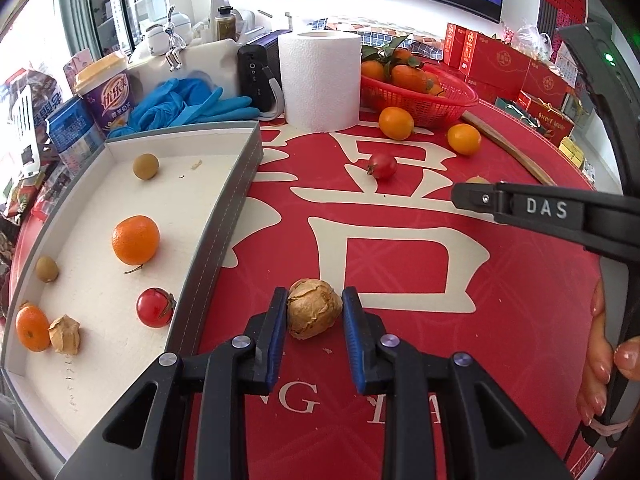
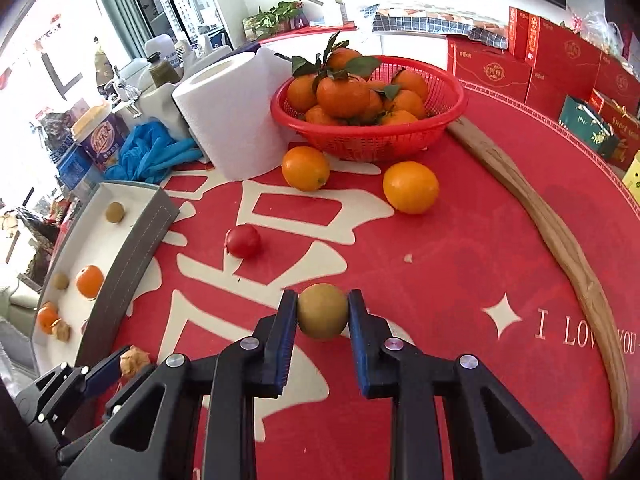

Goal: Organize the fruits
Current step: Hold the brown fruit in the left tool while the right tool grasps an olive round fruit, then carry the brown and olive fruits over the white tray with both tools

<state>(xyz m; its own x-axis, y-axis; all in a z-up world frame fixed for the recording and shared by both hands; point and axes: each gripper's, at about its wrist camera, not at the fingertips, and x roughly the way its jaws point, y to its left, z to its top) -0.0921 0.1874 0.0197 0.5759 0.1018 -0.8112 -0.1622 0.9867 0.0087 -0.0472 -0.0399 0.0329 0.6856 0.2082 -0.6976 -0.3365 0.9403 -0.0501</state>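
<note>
Papery husked fruit (image 1: 314, 314) pinched in left gripper (image 1: 314, 312) beside the grey tray (image 1: 224, 232); right gripper (image 2: 322, 316) clamps a smooth green-brown round fruit (image 2: 322, 316) over the red cloth (image 2: 460, 264). Risk: husk crushes, or round fruit rolls out. Only the right view shows the basket's (image 2: 372, 140) full contents.

My left tongs (image 1: 315, 312) are black with blue ribbed pads, and so are my right tongs (image 2: 322, 316). Between the left pads sits a papery tan husk fruit (image 1: 314, 309); between the right ones, a dull olive-yellow round fruit (image 2: 322, 317). The tablecloth (image 1: 460, 320) is deep red with large cream characters and cream lettering. The tray (image 1: 224, 216) is grey outside with pale stitching, off-white inside. A small tomato (image 2: 242, 241) is glossy red. The basket (image 2: 368, 140) is red mesh, filled with orange tangerines (image 2: 344, 94) bearing dark green leaves. The paper roll (image 2: 228, 116) is plain white, and the gloves (image 1: 188, 106) bright blue.
</note>
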